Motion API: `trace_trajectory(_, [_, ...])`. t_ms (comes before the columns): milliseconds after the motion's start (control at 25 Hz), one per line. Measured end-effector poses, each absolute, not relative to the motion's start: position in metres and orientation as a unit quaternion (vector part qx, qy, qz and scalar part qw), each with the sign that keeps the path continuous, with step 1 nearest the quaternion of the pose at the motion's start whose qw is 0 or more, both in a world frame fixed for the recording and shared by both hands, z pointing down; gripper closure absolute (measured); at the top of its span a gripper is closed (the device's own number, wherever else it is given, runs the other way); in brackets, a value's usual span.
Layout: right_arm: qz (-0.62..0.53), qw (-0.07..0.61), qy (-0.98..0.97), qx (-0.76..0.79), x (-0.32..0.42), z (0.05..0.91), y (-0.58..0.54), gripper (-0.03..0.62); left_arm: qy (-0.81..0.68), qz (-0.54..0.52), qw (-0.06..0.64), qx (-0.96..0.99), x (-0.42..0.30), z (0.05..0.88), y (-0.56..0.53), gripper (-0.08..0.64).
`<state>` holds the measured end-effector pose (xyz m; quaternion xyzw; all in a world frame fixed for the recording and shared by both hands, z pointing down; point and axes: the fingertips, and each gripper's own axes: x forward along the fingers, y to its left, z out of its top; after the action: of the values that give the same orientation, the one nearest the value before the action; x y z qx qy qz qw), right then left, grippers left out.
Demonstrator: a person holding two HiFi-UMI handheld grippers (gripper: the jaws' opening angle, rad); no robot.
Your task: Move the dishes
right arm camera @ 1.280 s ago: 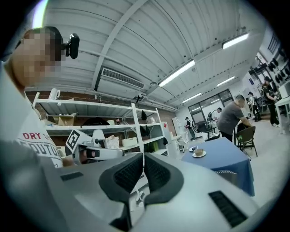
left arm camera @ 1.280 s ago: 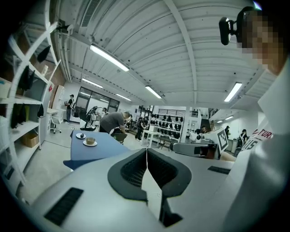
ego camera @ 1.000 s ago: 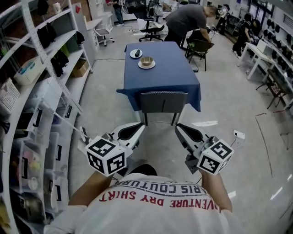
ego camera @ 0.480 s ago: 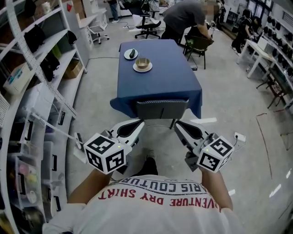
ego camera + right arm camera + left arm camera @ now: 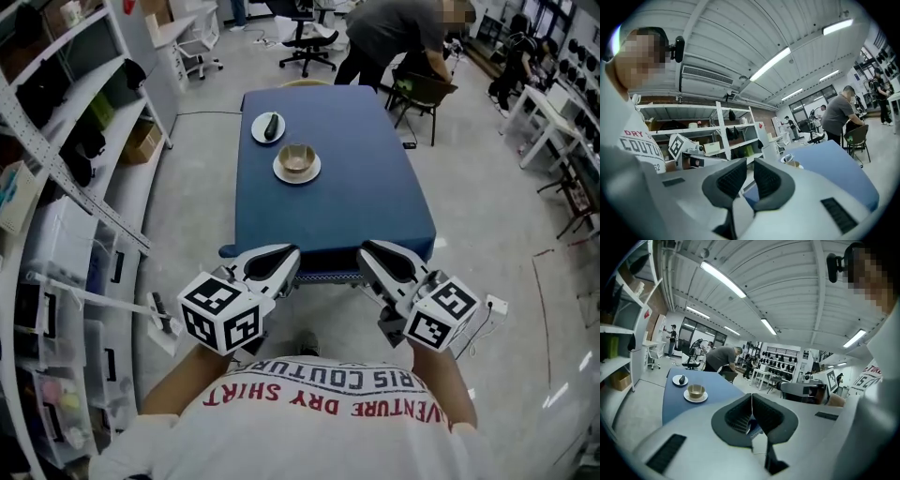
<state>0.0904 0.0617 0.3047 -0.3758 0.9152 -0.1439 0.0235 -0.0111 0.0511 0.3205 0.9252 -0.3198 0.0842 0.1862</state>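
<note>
Dishes: tan round bowl point(image 5: 298, 157) on white saucer point(image 5: 297, 179); small white plate point(image 5: 259, 132) bearing dark oblong item point(image 5: 272, 124); both on blue-clothed bench point(image 5: 366, 197), far half. Left tool point(image 5: 289, 255), right tool point(image 5: 368, 251): jaws pressed together, empty, by bench's near edge.

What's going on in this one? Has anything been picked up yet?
Nothing is picked up yet. A person stands at the near end of the blue table with a gripper in each hand. The left gripper and right gripper are both shut and empty, short of the dishes. Farther along the table sit a bowl on a plate and a small plate carrying a dark object, none touched.
</note>
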Motion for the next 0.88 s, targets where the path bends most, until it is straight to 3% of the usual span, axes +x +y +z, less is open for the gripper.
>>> trace_trajectory(80, [-0.140,0.020,0.916,-0.376,0.091,0.305,0.033,0.559,-0.325,0.083,0.192,0.922,-0.013,0.325,0.022,0.531])
trace_trajectory(200, [-0.138,0.014,0.917,-0.374,0.091,0.311,0.000,0.437,-0.331,0.080,0.201,0.918,-0.017,0.332,-0.009,0.531])
trace_trajectory(440, [-0.116,-0.008,0.920,-0.373,0.083,0.324,-0.047,0.325,-0.347,0.081,0.210,0.911,-0.031,0.346,-0.044,0.531])
trace_trajectory(600, [-0.093,-0.045,0.920,-0.379,0.078,0.335,-0.071,0.280,-0.358,0.078,0.218,0.904,-0.036,0.351,-0.058,0.531])
trace_trajectory(880, [-0.075,-0.102,0.922,-0.367,0.065,0.361,-0.122,0.255,-0.383,0.080,0.230,0.891,-0.043,0.359,-0.087,0.531])
